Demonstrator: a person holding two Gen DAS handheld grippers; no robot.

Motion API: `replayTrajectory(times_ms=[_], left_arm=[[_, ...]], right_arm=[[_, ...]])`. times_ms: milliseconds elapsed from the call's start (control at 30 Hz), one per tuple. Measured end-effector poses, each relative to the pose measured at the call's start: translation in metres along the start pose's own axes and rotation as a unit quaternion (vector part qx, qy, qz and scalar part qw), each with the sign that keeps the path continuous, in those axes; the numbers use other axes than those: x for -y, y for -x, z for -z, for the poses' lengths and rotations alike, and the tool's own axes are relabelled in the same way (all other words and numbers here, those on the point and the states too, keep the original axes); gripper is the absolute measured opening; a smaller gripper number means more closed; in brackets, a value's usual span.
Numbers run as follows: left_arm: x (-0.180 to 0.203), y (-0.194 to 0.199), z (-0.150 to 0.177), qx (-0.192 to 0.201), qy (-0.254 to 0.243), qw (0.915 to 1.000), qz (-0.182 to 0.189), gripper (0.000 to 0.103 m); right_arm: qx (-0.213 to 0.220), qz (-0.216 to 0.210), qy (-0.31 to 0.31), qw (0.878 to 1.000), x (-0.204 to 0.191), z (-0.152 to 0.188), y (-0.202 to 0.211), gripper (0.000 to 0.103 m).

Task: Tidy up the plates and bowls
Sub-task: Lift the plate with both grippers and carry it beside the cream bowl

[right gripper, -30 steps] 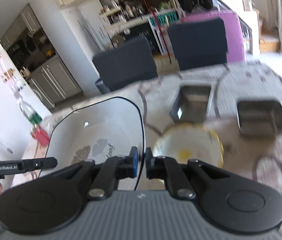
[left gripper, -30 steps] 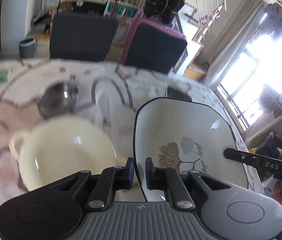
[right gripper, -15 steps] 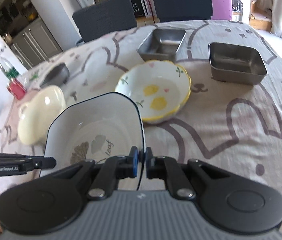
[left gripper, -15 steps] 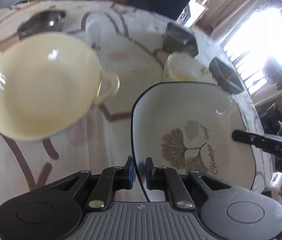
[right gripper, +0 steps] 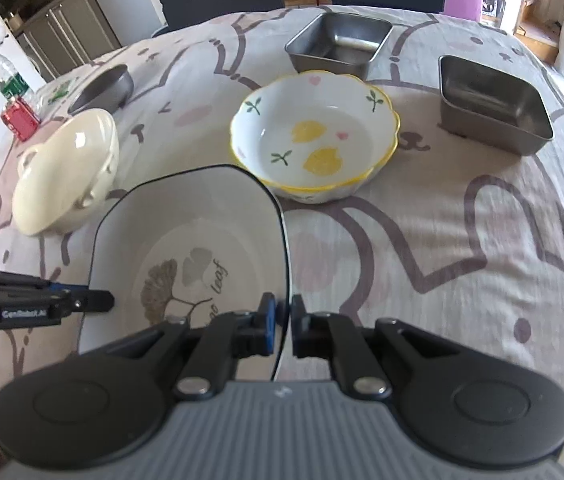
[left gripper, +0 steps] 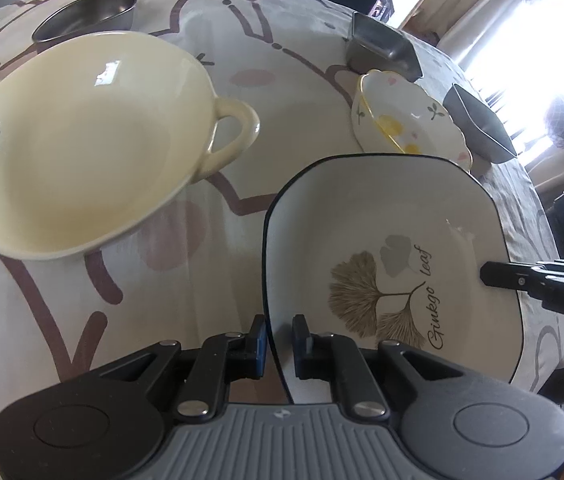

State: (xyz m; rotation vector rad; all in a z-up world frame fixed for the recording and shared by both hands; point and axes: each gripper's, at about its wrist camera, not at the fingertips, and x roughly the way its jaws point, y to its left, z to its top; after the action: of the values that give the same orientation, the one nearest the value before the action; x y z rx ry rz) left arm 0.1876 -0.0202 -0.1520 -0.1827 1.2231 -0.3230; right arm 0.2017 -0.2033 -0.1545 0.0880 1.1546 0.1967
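Both grippers have tipped down toward the table since a second ago, so the room has dropped out of view and the cloth fills both views, with the square ginkgo plate [left gripper: 386, 240] carried lower between them. Nearest, the left gripper [left gripper: 280, 340] is clamped on the plate's left rim, while the right gripper [right gripper: 284, 322] pinches the opposite rim; each pair of jaws stands nearly together with only the thin edge between. Held level, the plate spans from one hand to the other, above the patterned tablecloth [right gripper: 422, 240]. Just beyond its far edge sits the flowered bowl [right gripper: 314, 136]; to the left lies the cream two-handled bowl [left gripper: 78, 148]. Farther off stand two square steel pans [right gripper: 338, 42] [right gripper: 494, 100] and a round steel dish [left gripper: 86, 14]. Probably the plate goes straight down, since neither hand is nearer.
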Motion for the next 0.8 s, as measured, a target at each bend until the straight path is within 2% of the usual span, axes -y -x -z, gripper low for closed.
replayTrajectory(times_ms=[333,800], left_arm=[[0.007,0.000,-0.001,0.008,-0.027,0.9996,-0.001,0.013],[0.012,0.001,-0.001,0.002,-0.040,0.9992,0.009,0.013]], right_arm=[[-0.024,0.018,-0.007,1.000,0.003,-0.003,-0.013,0.012],[-0.050,0.017,-0.030,0.998,0.013,-0.009,-0.032,0.014]])
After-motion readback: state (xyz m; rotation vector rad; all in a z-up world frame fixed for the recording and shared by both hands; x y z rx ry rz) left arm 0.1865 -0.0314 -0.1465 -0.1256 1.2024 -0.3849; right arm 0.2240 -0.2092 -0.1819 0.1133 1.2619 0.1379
